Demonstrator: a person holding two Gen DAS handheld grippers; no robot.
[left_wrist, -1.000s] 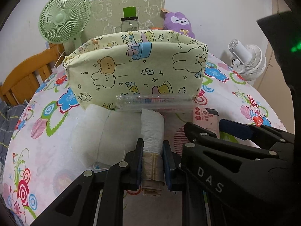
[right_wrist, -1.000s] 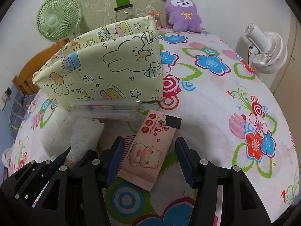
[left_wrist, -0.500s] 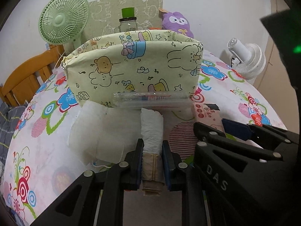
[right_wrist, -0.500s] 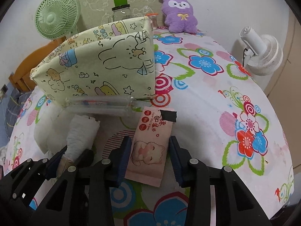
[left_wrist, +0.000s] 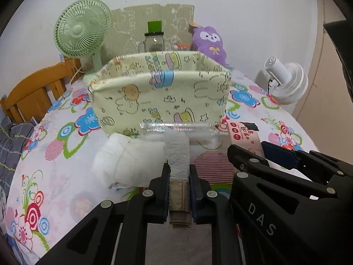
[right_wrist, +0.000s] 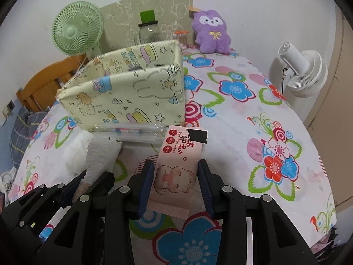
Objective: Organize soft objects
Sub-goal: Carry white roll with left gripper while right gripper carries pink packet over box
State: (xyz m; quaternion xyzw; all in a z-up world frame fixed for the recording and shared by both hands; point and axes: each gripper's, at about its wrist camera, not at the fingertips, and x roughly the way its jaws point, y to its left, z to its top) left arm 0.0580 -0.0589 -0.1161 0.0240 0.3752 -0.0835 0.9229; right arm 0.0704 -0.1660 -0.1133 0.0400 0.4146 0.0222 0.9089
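Left wrist view: the left tongs (left_wrist: 179, 187) are clamped tight on a rolled white diaper (left_wrist: 177, 154), its beige waistband end pinched between the pads; the roll juts forward toward the fabric storage bin (left_wrist: 158, 97), which stands open-topped on the flowered worktop (left_wrist: 55, 154); a clear plastic packet (left_wrist: 178, 129) lies against the bin's front foot and a second white diaper (left_wrist: 123, 161) sits just left of the held one; this looks like the lift step, grip made, carry to come.

Right wrist view: the right tongs (right_wrist: 174, 185) are part-closed around a pink pack of wet wipes (right_wrist: 176, 174), both pads set against its long edges; the pack's far end points at the bin's near corner; the purple plush (right_wrist: 211, 32) waits at the back by the wall.

Next move, by judgement: both loads must rise over the bin's front wall, then release inside; the soft rim may fold if brushed.
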